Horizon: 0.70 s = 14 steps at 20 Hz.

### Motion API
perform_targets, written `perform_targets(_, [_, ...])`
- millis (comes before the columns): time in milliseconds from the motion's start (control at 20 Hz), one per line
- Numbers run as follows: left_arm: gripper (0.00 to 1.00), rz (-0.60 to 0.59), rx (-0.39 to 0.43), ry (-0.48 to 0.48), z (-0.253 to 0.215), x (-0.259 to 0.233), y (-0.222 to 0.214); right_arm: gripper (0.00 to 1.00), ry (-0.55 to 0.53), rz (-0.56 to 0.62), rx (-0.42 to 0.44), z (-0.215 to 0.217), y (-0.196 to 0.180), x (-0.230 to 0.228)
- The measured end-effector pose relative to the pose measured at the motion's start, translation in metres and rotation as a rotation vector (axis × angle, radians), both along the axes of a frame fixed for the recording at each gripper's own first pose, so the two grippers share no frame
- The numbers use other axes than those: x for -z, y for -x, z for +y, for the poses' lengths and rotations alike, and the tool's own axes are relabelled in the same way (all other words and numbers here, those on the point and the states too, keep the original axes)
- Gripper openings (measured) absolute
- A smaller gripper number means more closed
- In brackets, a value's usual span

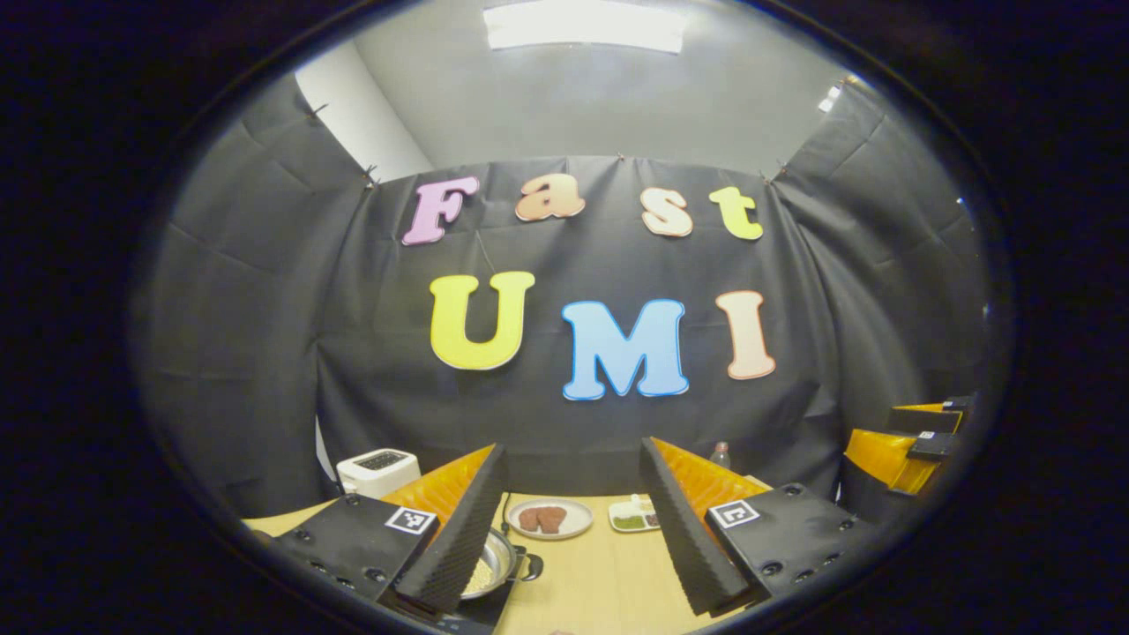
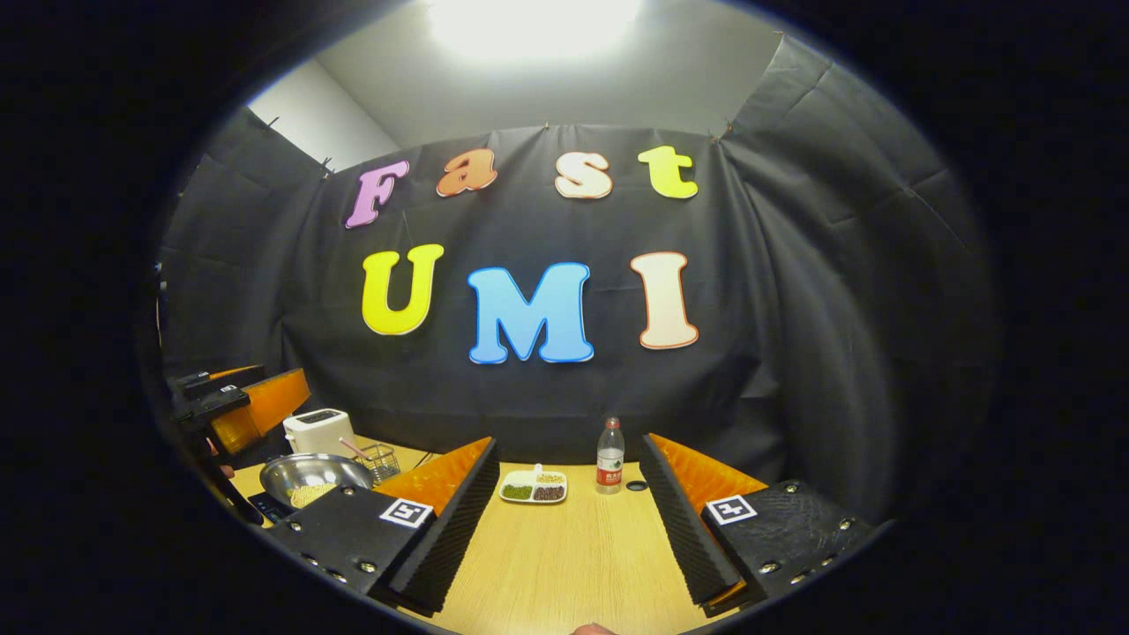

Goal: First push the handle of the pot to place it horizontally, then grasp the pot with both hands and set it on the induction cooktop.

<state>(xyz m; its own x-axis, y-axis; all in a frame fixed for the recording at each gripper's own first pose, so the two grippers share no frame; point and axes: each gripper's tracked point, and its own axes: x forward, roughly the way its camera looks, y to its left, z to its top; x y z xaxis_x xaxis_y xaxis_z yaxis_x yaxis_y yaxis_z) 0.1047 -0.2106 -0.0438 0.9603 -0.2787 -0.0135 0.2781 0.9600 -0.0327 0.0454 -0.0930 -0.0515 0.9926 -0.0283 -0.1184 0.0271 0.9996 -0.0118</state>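
Note:
A steel pot [image 1: 490, 564] with pale yellow grains inside stands low in the left gripper view, half hidden by the left finger. Its black handle [image 1: 530, 565] points right. The pot rests on a black slab, apparently the induction cooktop [image 1: 472, 619]. My left gripper [image 1: 573, 459] is open with nothing between its fingers. In the right gripper view the pot [image 2: 316, 477] sits far left on the cooktop [image 2: 265, 509], with the left gripper [image 2: 236, 404] above it. My right gripper [image 2: 569, 445] is open and empty over bare table, and it appears at far right [image 1: 917, 438].
On the wooden table [image 2: 573, 556] stand a white toaster [image 2: 317, 430], a wire basket [image 2: 380, 459], a white divided dish of beans [image 2: 534, 487], a water bottle [image 2: 609, 466] and a black cap [image 2: 636, 485]. A plate with meat patties [image 1: 549, 519] lies beyond the pot.

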Motion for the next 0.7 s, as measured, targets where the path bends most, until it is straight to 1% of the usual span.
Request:
perform_targets(50, [0.91, -0.019, -0.004, 0.005, 0.005, -0.007, 0.002, 0.97, 0.008, -0.012, 0.004, 0.001, 0.003, -0.005])
perform_targets(100, [0.91, -0.032, -0.011, 0.010, 0.010, -0.013, 0.004, 0.97, 0.020, -0.026, 0.008, 0.002, 0.003, -0.010])
perform_targets(150, [0.97, -0.038, -0.013, 0.014, 0.014, -0.016, 0.005, 0.97, 0.028, -0.035, 0.014, 0.003, 0.004, -0.012])
perform_targets(250, [0.96, -0.038, -0.016, 0.012, 0.022, -0.018, 0.010, 0.96, 0.025, -0.036, 0.012, 0.007, 0.007, -0.017])
perform_targets(300, [1.00, -0.044, -0.018, 0.014, 0.024, -0.021, 0.011, 0.96, 0.024, -0.037, 0.013, 0.010, 0.008, -0.018])
perform_targets(350, [0.97, -0.049, -0.014, 0.017, 0.026, -0.023, 0.012, 0.97, 0.026, -0.046, 0.015, 0.011, 0.007, -0.020])
perform_targets(550, [0.97, -0.050, 0.001, 0.031, 0.027, -0.024, 0.016, 0.97, 0.035, -0.060, 0.021, 0.017, 0.011, -0.025])
perform_targets(600, [1.00, -0.050, 0.005, 0.034, 0.026, -0.025, 0.017, 0.97, 0.045, -0.071, 0.025, 0.017, 0.012, -0.029])
perform_targets(700, [0.97, -0.059, 0.010, 0.051, 0.026, -0.028, 0.018, 0.97, 0.067, -0.076, 0.030, 0.018, 0.014, -0.033])
